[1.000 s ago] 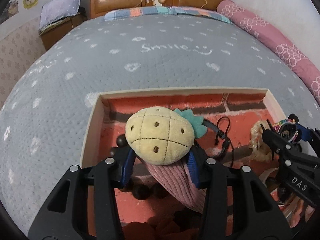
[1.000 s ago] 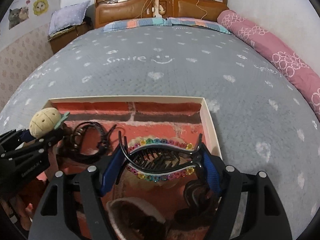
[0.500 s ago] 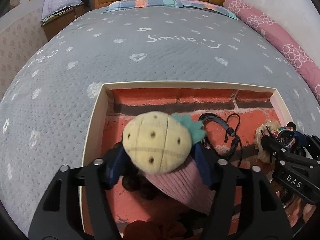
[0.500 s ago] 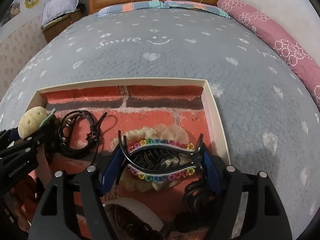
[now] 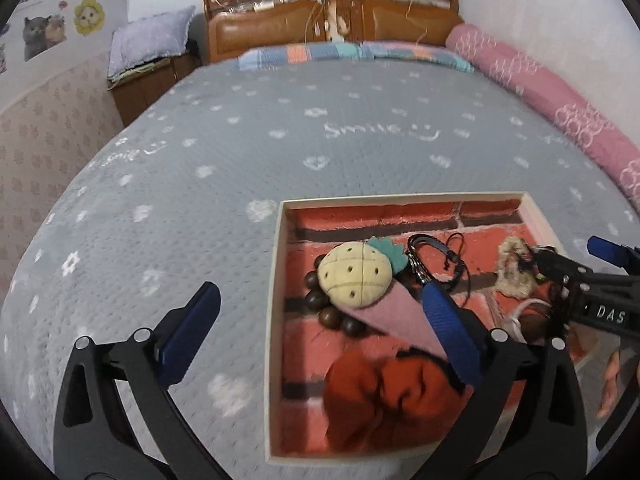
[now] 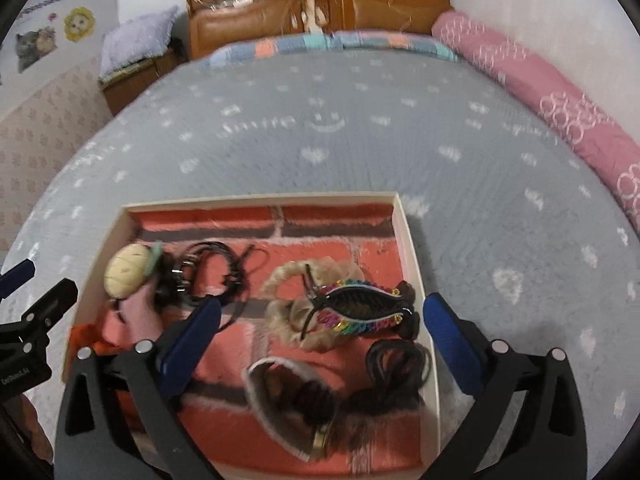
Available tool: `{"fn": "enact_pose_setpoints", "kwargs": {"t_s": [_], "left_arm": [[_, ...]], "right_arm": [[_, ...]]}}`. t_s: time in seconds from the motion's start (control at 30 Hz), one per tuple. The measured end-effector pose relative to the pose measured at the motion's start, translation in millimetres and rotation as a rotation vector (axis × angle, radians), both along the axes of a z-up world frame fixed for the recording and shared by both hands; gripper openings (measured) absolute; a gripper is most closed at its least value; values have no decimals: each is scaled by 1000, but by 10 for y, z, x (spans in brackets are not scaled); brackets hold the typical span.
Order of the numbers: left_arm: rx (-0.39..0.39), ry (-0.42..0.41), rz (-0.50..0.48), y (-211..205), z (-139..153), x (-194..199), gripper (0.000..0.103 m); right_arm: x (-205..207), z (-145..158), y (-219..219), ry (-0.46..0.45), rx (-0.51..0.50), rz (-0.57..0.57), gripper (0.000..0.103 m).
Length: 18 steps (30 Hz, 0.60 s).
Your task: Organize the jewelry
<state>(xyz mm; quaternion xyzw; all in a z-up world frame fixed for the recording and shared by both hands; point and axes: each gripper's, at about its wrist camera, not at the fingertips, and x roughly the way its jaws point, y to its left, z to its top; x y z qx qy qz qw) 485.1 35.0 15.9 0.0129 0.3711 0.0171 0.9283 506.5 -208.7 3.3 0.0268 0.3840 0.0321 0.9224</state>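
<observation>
A shallow box (image 5: 277, 280) with a red brick-print floor lies on the grey bedspread. In it rests a pineapple plush (image 5: 354, 278) on a pink cone, over dark wooden beads (image 5: 316, 302). My left gripper (image 5: 319, 294) hangs above it, jaws opening wide and touching nothing; its left finger is over the bedspread. In the right wrist view a black hair claw with rainbow beads (image 6: 360, 308) lies on a blond braided tie (image 6: 296, 280). My right gripper (image 6: 322, 302) is raised, jaws opening, pads clear of the claw.
The box also holds a black cord bracelet (image 5: 436, 256), a red fabric bow (image 5: 384, 400), black hair ties (image 6: 396, 364) and a brown furry piece (image 6: 288, 392). A pink bolster (image 5: 560, 100) lines the bed's right side; a wooden headboard (image 5: 332, 12) stands behind.
Both grippers opened: the left let go of the pineapple plush, the right let go of the hair claw. Both items now lie in the box. Both grippers drew back and upward.
</observation>
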Motion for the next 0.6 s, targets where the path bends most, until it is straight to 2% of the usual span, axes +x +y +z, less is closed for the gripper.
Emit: {"fn": "enact_pose_setpoints", "kwargs": {"t_s": [0.2, 0.37, 0.47, 0.6], "left_arm": [[-99, -100, 17, 215, 34, -861, 98], [-61, -171, 38, 193, -44, -1701, 98], [-79, -209, 17, 139, -89, -2157, 98], [-56, -251, 3, 10, -164, -2635, 98]], "right_arm": [[-756, 15, 76, -96, 24, 34, 99], [-1498, -154, 113, -166, -9, 35, 99], [-1974, -234, 104, -207, -7, 43, 99], [-2472, -278, 72, -264, -9, 49, 99]]}}
